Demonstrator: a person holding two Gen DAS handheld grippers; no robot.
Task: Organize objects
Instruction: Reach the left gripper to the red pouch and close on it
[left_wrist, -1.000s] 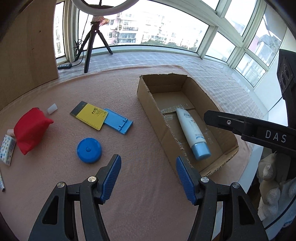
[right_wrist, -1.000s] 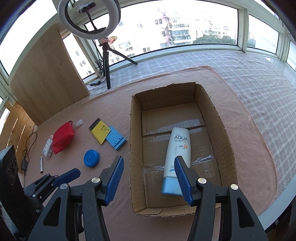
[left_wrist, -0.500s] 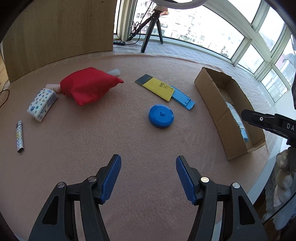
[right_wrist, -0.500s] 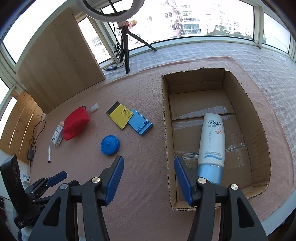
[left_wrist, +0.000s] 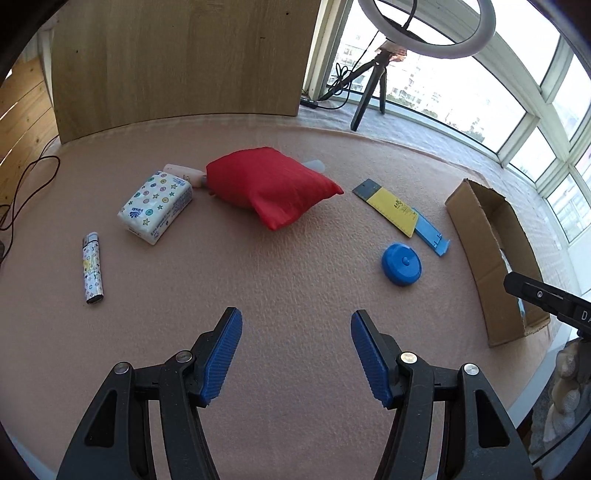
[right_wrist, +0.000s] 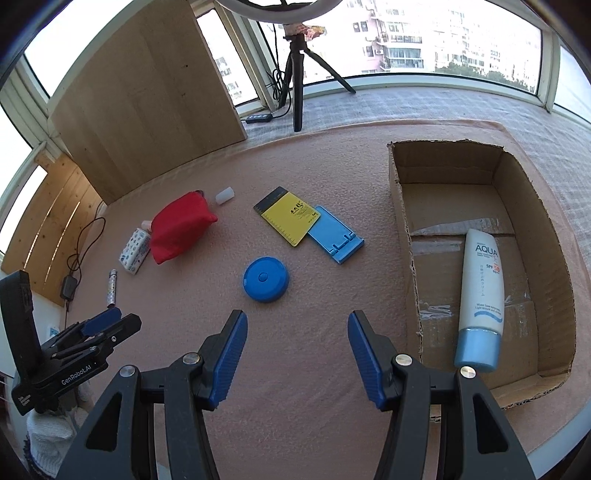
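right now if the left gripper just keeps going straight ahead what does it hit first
Probably the bare pink mat: the open left gripper tilts down at it with nothing between the fingers. Farther along that line lies the red pouch, though depth is hard to judge.

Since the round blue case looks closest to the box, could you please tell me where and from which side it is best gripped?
Grip the round blue case across its curved rim, coming straight down from above. It lies flat on the pink mat, low and disc-shaped, with clear space all round. The open right gripper looks wide enough, though only just.
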